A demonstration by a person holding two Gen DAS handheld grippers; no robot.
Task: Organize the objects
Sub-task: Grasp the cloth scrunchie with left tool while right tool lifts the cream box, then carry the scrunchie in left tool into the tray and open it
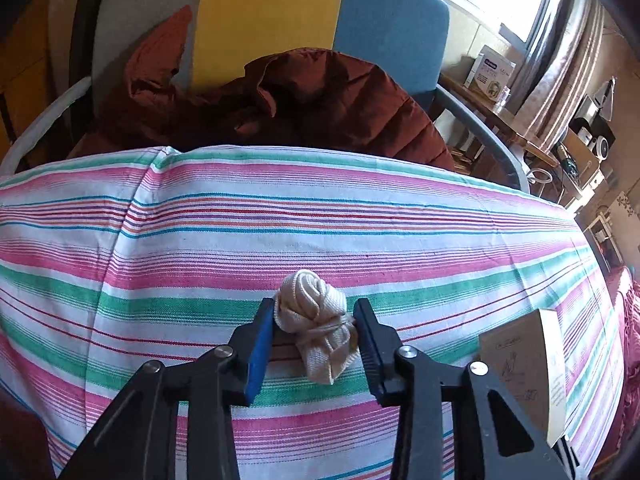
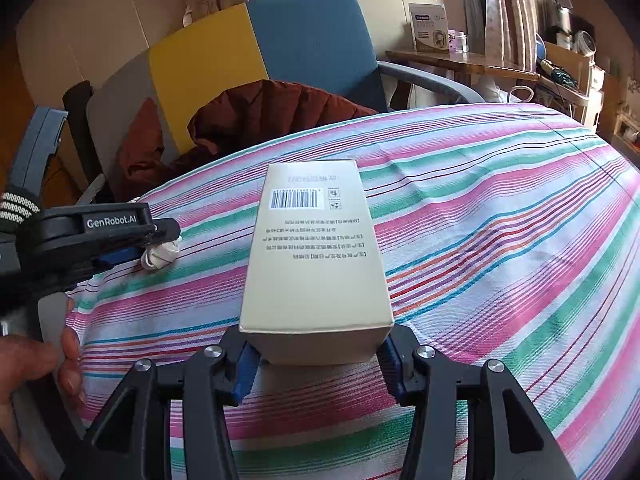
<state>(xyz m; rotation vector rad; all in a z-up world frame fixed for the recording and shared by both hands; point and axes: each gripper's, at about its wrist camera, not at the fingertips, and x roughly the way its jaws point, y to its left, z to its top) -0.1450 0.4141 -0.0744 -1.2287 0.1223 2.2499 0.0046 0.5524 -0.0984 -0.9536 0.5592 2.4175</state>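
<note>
Cream-coloured knotted cloth bundle (image 1: 316, 320) sits between the left gripper (image 1: 314, 336) jaws, both blue pads touching its sides; whether it is lifted off the striped cloth-covered desk (image 1: 360, 220) is unclear. Soft fabric could squash and slip out if the squeeze loosens. Right gripper (image 2: 316, 360) jaws, spread wide, clamp the near end of a long beige cardboard box (image 2: 316, 248); held only at its end, it may pivot or sag.

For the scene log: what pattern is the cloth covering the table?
The tablecloth has pink, green, blue and red stripes on white, clearest in the right wrist view.
</note>
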